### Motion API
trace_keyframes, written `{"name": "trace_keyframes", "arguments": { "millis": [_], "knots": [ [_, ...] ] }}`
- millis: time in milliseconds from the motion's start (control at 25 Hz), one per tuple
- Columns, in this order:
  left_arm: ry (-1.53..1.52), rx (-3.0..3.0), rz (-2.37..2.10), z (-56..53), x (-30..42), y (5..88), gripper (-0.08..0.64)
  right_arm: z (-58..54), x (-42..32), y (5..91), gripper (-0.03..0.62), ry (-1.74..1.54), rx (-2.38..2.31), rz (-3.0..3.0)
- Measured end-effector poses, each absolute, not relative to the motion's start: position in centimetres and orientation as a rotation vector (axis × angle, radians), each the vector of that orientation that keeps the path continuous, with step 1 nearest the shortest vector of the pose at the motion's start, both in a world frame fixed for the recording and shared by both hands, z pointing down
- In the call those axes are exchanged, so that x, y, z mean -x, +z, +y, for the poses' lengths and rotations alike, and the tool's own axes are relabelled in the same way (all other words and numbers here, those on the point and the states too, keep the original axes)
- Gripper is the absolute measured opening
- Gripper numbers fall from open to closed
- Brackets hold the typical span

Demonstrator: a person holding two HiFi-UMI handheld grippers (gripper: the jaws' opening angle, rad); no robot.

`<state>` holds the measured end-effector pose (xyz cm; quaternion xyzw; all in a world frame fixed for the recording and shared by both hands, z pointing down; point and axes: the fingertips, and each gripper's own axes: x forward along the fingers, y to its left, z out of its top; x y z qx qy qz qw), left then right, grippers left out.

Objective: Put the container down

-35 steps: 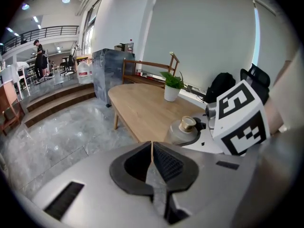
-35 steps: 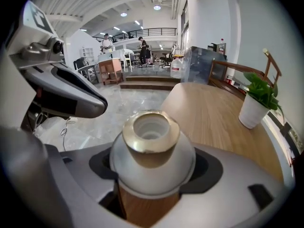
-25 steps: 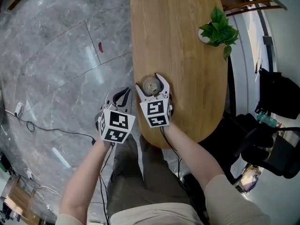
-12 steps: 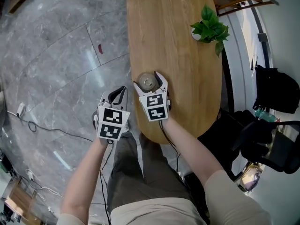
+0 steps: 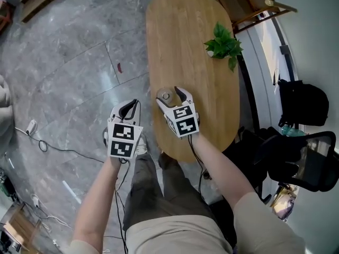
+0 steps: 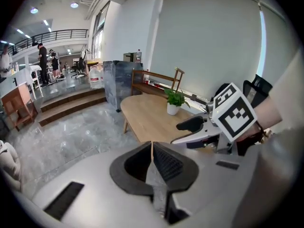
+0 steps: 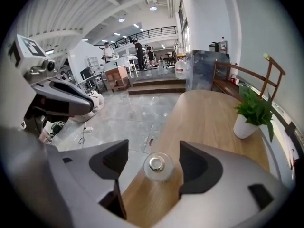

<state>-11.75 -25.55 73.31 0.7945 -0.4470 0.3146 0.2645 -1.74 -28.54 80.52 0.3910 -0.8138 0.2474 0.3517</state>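
The container [image 5: 167, 96], a small clear jar with a metal lid, stands upright on the oval wooden table [image 5: 185, 46] close to its left edge. My right gripper [image 5: 169, 93] is open around it, one jaw on each side. In the right gripper view the container [image 7: 158, 166] sits between the pads of the right gripper [image 7: 153, 163] with a gap on both sides. My left gripper [image 5: 131, 106] hangs over the grey floor left of the table, shut and empty. The left gripper [image 6: 152, 148] shows its pads pressed together in its own view.
A potted plant [image 5: 222, 45] stands on the far right part of the table. A black chair and bag [image 5: 296, 157] crowd the table's right side. A cable [image 5: 42, 142] lies on the marble floor at left. A wooden bench [image 7: 247, 77] stands beyond the table.
The right gripper's jaws have parted from the container, which stays upright on the table. Both grippers sit slightly nearer the table's end, and the head view has shifted.
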Motion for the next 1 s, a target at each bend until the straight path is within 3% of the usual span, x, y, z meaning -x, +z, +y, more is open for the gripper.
{"name": "trace_keyframes", "arguments": {
  "millis": [120,200,240,1000],
  "knots": [
    [0.842,-2.151,-1.230,-25.4,11.8,70.1,0.014,-28.5,1.4,76.2,0.310,0.618,-1.025,-2.121],
    [0.836,-2.164,-1.240,-25.1,11.7,67.7,0.014,-28.6,0.8,72.8,0.217,0.570,-1.071,-2.130],
    [0.833,-2.175,-1.245,-25.1,11.5,66.5,0.014,-28.7,0.4,71.0,0.202,0.545,-1.094,-2.137],
    [0.767,-2.494,-1.402,-21.6,9.8,40.3,0.015,-22.2,-3.7,39.3,0.073,0.390,-1.388,-2.398]
  ]
}}
